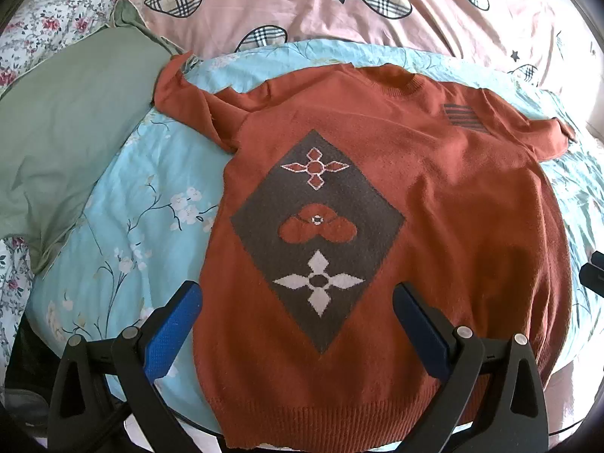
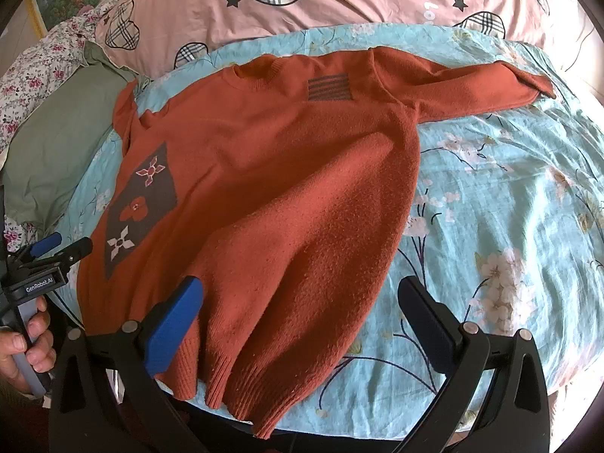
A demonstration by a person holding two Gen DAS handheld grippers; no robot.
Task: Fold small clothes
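Note:
A small rust-orange sweater (image 1: 434, 196) with a dark diamond patch lies spread face up on a light blue floral sheet (image 1: 151, 188), neck away from me, both sleeves out. It also shows in the right wrist view (image 2: 287, 173). My left gripper (image 1: 298, 294) is open, hovering above the lower left part of the sweater near its hem. My right gripper (image 2: 302, 294) is open above the lower right part, over a raised fold near the ribbed hem. The left gripper (image 2: 62, 247) also shows at the left edge of the right wrist view.
A green pillow (image 1: 71, 132) lies to the left of the sweater. A pink quilt with plaid hearts (image 1: 339, 3) lies behind it. A floral cover (image 1: 45, 26) sits at far left. The bed edge runs just below the hem.

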